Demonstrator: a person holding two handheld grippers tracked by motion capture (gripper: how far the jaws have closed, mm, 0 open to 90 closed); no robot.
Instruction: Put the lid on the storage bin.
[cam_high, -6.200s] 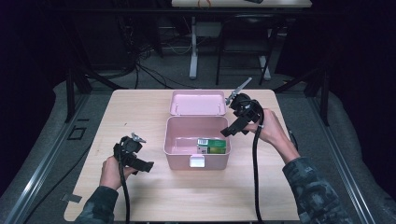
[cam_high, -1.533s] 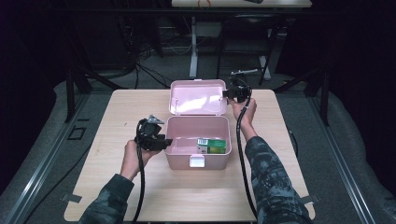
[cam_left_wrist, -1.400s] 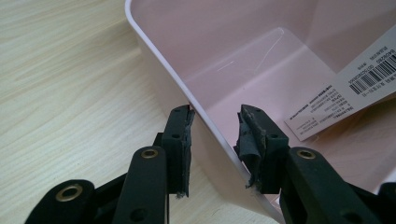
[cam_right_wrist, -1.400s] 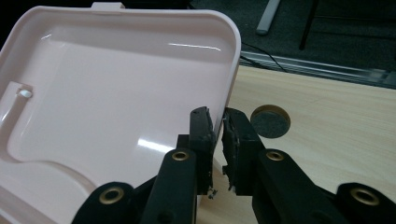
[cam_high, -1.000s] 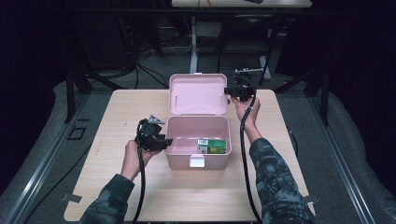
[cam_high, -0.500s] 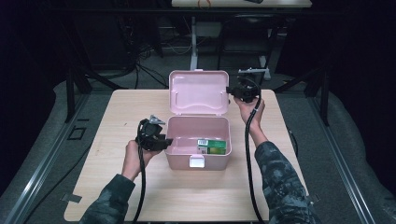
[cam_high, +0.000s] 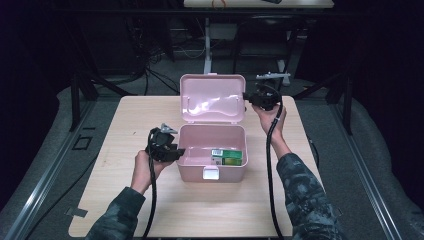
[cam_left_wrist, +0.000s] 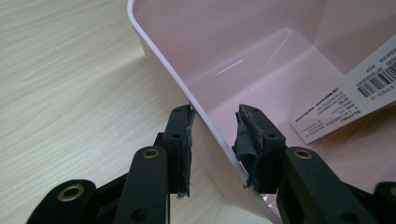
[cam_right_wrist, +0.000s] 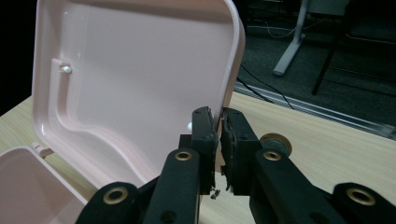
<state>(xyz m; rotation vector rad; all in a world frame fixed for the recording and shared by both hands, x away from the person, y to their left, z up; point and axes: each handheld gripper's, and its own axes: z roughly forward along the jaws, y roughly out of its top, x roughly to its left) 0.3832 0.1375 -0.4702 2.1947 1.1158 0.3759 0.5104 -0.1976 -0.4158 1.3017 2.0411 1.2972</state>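
A pink box (cam_high: 212, 159) is set at the middle of the bench (cam_high: 115, 130), its lid (cam_high: 212, 97) raised nearly upright behind it. The lid's right edge is pinched between the closed jaws of the right gripper (cam_right_wrist: 218, 133). The box's left wall is straddled by the left gripper (cam_left_wrist: 214, 140), one jaw outside and one inside; whether the wall is pressed cannot be told. A green carton (cam_high: 229, 157) is seen lying inside the box, at its right.
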